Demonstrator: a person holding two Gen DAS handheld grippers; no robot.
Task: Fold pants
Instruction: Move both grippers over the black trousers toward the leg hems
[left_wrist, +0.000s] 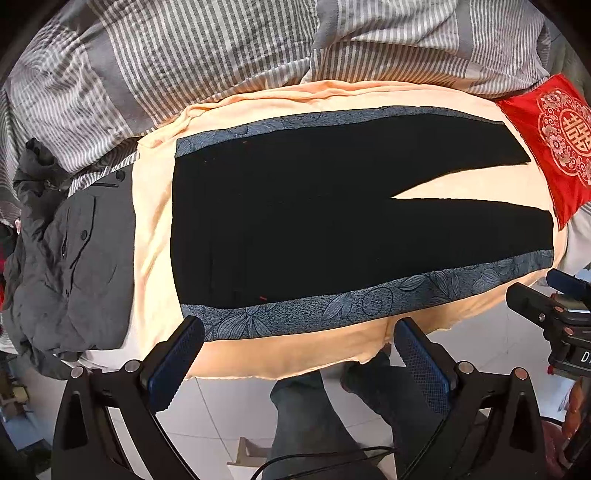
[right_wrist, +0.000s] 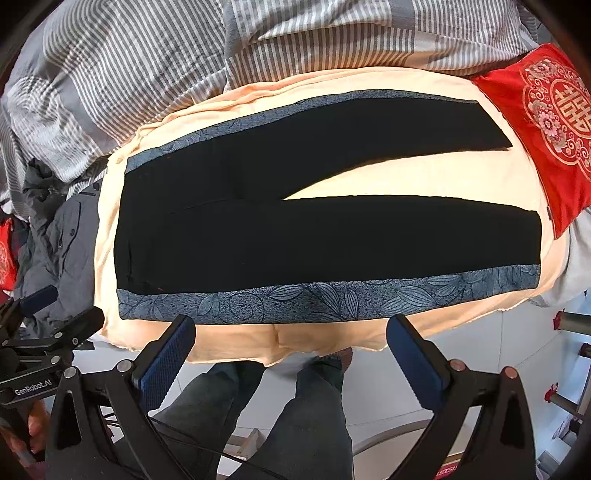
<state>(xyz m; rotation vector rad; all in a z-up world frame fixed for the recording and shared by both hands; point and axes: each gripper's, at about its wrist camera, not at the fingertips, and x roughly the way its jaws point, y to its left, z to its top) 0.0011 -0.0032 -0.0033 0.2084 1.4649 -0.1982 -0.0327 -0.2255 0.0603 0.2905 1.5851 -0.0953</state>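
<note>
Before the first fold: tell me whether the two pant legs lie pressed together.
No. The black pants lie flat with a wedge of peach blanket showing between the legs.

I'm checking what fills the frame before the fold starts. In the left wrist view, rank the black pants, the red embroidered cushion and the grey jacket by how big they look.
1. black pants, clearly largest.
2. grey jacket.
3. red embroidered cushion, though the frame edge cuts it off and fisheye bending makes this gap unsure.
</note>
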